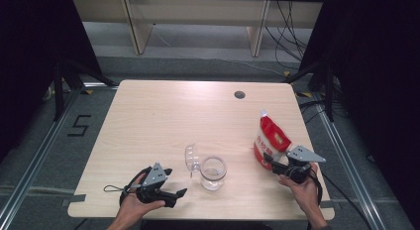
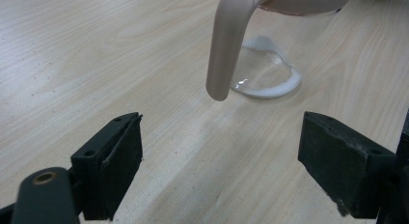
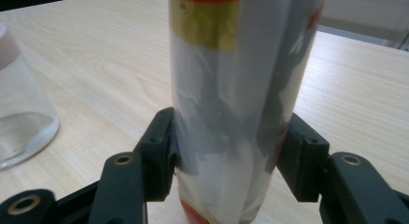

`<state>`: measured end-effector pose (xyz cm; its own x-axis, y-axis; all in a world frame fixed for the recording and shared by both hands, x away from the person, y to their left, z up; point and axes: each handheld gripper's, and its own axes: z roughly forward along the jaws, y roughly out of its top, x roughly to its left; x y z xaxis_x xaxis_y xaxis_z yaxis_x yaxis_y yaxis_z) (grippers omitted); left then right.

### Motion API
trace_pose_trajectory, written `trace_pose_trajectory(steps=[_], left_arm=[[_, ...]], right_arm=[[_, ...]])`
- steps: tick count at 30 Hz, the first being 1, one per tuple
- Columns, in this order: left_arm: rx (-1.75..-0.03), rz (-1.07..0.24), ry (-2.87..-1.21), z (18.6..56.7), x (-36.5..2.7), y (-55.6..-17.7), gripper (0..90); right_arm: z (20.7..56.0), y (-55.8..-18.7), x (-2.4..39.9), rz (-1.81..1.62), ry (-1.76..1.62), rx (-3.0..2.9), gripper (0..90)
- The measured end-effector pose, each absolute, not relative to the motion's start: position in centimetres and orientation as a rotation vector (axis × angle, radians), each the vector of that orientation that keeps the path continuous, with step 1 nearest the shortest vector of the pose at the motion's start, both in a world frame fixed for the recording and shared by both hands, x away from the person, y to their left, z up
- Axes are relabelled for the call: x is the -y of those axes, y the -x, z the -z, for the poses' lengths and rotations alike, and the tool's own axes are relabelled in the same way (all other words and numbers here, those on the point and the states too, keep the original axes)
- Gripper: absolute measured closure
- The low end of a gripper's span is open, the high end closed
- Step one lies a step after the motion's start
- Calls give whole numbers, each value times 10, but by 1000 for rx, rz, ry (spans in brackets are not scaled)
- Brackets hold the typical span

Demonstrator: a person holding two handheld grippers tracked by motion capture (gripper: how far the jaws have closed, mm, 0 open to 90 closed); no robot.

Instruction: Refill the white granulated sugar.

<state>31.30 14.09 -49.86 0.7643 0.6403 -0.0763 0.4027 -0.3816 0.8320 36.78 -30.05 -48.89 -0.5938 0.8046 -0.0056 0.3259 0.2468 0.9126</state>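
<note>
We see the right gripper point(image 1: 275, 163) with its fingers point(image 3: 156, 151) closed on a red and white bag point(image 1: 270, 143), one pad pressing each flat side near the bag's bottom edge, so the bag stands upright between them on the worktop point(image 1: 163, 116); in the right gripper view the bag point(image 3: 238, 103) rises straight up from between the fingers, a gold band across it high above them and its red lower edge just below them. Beyond the left-hand finger in that view, well off to the side, stands a clear glass jar point(image 3: 21, 122). In the high view the jar point(image 1: 213, 173) stands between the two grippers, nearer the left one, and its hinged lid point(image 1: 191, 158) hangs open on the side away from the bag. We see the left gripper point(image 1: 174, 195) held low over the worktop with its fingers point(image 2: 113, 163) wide apart and nothing between them. In the left gripper view the jar's base point(image 2: 265, 72) lies ahead of the fingers and apart from them, roughly in line with the gap, with a pale pinkish band point(image 2: 226, 45) curving down in front of it, its end hanging above the worktop ahead of the gap. A person's hand point(image 1: 302, 188) holds the right gripper from behind the fingers.
</note>
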Motion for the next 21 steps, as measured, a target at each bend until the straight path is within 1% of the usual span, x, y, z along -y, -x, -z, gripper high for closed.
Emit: trace_pose_trajectory(steps=[4, 5, 7, 8, 11, 13, 15, 16, 18, 19, 21], left_arm=[[-783, -315, -2023, 498, -141, -313, 155], [-782, -317, -2021, 499, -141, -313, 155], [-784, -325, -2018, 499, -141, -313, 155], [-781, -324, -2018, 499, -141, -313, 155], [-781, -331, -2026, 498, -142, -313, 155], [-783, -325, -2009, 499, -141, -313, 155], [-785, -325, -2026, 499, -141, -313, 155], [-783, -321, -2027, 499, -141, -313, 155], [-782, -319, -2028, 499, -141, -313, 155], [-785, -320, -2027, 499, -141, -313, 155], [-785, -327, -2031, 499, -141, -313, 155]], right_arm=[[488, -364, 303, -1340, -1012, -2084, 472], [488, -365, 306, -1336, -938, -2100, 473], [488, -362, 307, -1356, -961, -2117, 474], [488, -364, 309, -1347, -908, -2116, 474], [489, -365, 310, -1346, -900, -2115, 472], [489, -362, 307, -1362, -954, -2099, 465], [490, -362, 307, -1370, -972, -2082, 432], [491, -363, 305, -1388, -984, -2062, 396], [491, -362, 303, -1422, -1026, -2025, 365], [491, -364, 303, -1410, -1000, -2021, 329], [493, -364, 300, -1424, -1050, -2014, 266]])
